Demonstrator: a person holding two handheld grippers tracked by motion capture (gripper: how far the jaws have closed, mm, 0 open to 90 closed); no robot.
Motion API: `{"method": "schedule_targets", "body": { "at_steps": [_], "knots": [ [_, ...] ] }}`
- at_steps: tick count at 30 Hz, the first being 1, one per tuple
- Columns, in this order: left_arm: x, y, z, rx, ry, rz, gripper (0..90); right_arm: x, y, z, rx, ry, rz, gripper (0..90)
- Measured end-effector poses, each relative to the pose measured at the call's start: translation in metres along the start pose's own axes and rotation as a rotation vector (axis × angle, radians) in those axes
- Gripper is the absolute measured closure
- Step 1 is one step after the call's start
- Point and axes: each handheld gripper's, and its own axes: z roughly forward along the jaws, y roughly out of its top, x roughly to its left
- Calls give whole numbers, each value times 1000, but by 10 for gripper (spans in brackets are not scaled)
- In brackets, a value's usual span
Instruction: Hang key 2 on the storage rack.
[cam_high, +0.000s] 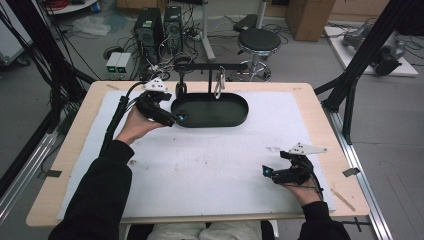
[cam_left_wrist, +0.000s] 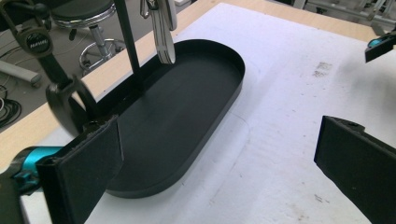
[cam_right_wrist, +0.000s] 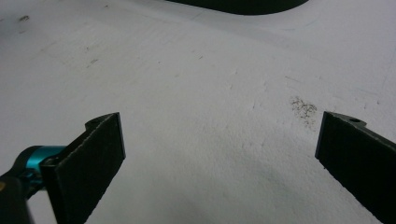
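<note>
A black oval tray (cam_high: 244, 113) lies empty at the back middle of the white mat (cam_high: 210, 165). A black stand (cam_high: 210, 65) rises behind it; a black carabiner (cam_high: 181, 89) and a silver carabiner (cam_high: 219, 85) hang from its crossbar. My left gripper (cam_high: 176, 118) is open at the tray's left end, holding nothing. In the left gripper view, the left gripper (cam_left_wrist: 217, 135) has wide jaws framing the tray (cam_left_wrist: 187, 107), with the black carabiner (cam_left_wrist: 65, 100) just beyond the left jaw and the silver carabiner (cam_left_wrist: 163, 32) above. My right gripper (cam_high: 265, 172) hovers open over bare mat at the front right, and the right gripper (cam_right_wrist: 219, 126) faces the tray's edge (cam_right_wrist: 243, 4).
The mat covers a wooden table (cam_high: 75, 145) whose bare edges show all round. Black frame struts (cam_high: 350, 80) stand at both sides. A stool (cam_high: 258, 42), computer towers (cam_high: 150, 27) and cables sit on the floor beyond the far edge.
</note>
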Motion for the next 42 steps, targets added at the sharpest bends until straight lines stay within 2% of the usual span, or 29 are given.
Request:
{"method": "schedule_targets", "body": {
  "at_steps": [2, 5, 16, 22, 31, 35, 38, 42],
  "knots": [
    [-1, -3, -3, -6, -6, -5, 17, 0, 0, 0, 0, 0, -1, 7],
    [-1, -12, -9, 10, -25, -24, 17, -1, -1, 0, -2, -7, -3, 7],
    [1, -38, -27, -24, -11, -81, 17, -1, -2, -1, -4, -14, -5, 7],
    [2, -51, -33, -21, -5, -108, 17, -1, -2, 0, -1, -12, -4, 7],
    [-1, -67, -48, -31, 16, -124, 17, 0, -2, 0, -1, -14, -8, 7],
    [-4, -75, -55, -23, 30, -121, 17, -1, -2, 0, 0, -18, -8, 7],
    [-7, -83, -62, -37, 36, -112, 17, -1, -3, 1, 2, -16, -3, 7],
    [-8, -91, -66, -33, 45, -119, 17, -1, -3, 1, 5, -18, -4, 7]
  ]
}}
